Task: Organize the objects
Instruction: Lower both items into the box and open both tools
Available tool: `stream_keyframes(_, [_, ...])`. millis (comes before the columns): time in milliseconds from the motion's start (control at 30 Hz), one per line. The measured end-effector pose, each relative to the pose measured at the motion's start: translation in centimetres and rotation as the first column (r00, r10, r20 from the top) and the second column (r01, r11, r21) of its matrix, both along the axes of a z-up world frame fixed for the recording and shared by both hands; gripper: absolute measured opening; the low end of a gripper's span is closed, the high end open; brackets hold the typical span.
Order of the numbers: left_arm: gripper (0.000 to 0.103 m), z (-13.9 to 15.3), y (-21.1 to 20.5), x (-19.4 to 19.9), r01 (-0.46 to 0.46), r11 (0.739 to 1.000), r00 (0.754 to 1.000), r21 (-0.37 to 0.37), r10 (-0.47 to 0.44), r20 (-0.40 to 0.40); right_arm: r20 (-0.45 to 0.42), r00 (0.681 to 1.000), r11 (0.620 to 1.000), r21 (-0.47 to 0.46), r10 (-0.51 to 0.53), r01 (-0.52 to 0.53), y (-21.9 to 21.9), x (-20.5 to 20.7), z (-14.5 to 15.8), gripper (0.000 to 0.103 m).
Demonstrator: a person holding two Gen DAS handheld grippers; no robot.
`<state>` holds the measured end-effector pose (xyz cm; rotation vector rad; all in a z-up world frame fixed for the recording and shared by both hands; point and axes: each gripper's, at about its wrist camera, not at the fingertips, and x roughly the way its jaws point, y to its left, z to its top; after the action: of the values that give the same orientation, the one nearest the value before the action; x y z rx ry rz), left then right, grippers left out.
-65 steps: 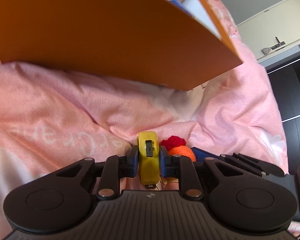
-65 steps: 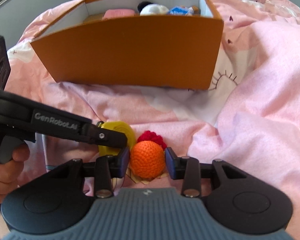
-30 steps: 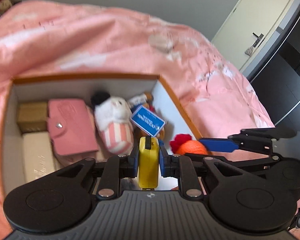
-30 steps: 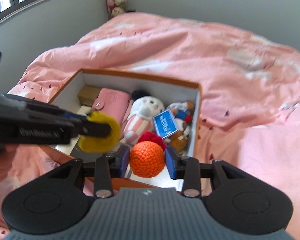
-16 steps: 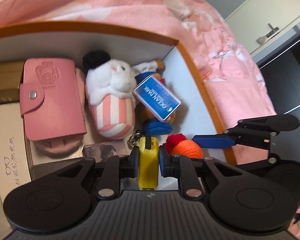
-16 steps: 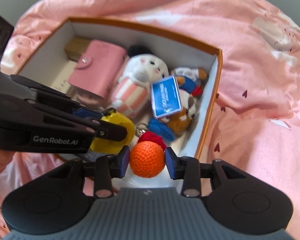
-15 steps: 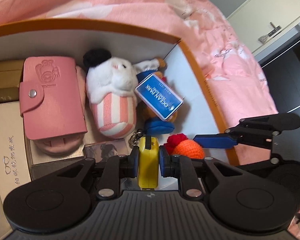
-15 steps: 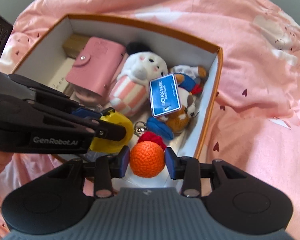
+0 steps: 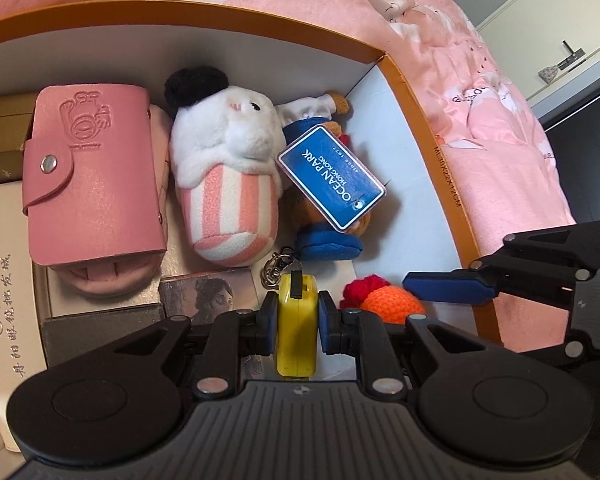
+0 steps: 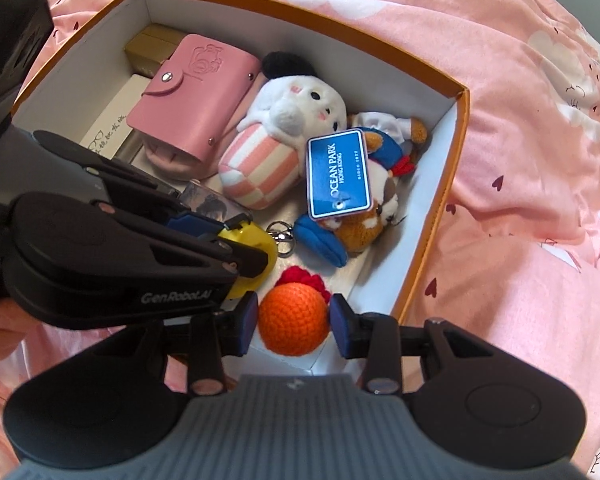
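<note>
Pink bedding (image 10: 520, 92) surrounds one orange box (image 10: 458, 128), over which both grippers hang. One left gripper (image 9: 298, 316) clamps a single yellow tape measure (image 9: 297, 322) above the box's near edge; one right gripper (image 10: 292, 316) pinches one orange crochet ball (image 10: 292, 320) with a red tuft just beside it. Inside the box lie two plush toys, a white striped one (image 10: 276, 148) and a brown one (image 10: 364, 216) under one blue tag (image 10: 338, 174), one pink wallet (image 10: 192, 100), and what seem three flat boxes, partly hidden.

Black tool (image 9: 298, 318), blue pads (image 9: 269, 316), ribbed grey body, GenRobot.AI lettering
</note>
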<state>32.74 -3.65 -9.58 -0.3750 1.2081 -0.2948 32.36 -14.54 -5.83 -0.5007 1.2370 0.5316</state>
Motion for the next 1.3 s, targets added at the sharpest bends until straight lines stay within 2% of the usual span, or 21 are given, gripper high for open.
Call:
stream_keyframes(400, [0.022,-0.2,-0.7,0.6,0.013,0.999,0.999,0.031,-0.011,-0.048,0.058,0.998,1.0,-0.001,0.016,-0.016,-0.5,-1.2,1.3,0.042])
stream_keyframes(567, [0.022,-0.7,-1.3,1.2,0.022,1.0,0.996,-0.001,-0.022,-0.088,0.122,0.991,0.999,-0.025,0.048,-0.045,-0.7,-2.0,2.3,0.042])
stream_keyframes(833, [0.022,-1.3,-1.3,2.2,0.001,1.0,0.986,-0.001,-0.001,-0.168,0.118,0.993,1.0,-0.003,0.03,-0.03,-1.3,-2.2,2.5,0.042])
stream_keyframes(1067, [0.032,-0.4,-0.6,1.8,-0.013,0.999,0.99,0.031,0.017,-0.139,0.12,0.992,1.0,0.01,0.027,-0.028,-1.4,-2.6,2.6,0.042])
stream_keyframes(1300, [0.031,1.0,-0.9,1.1,0.0,0.995,0.996,0.1,0.009,-0.086,0.122,0.992,0.999,0.021,0.029,-0.032,-1.4,-3.0,2.8,0.042])
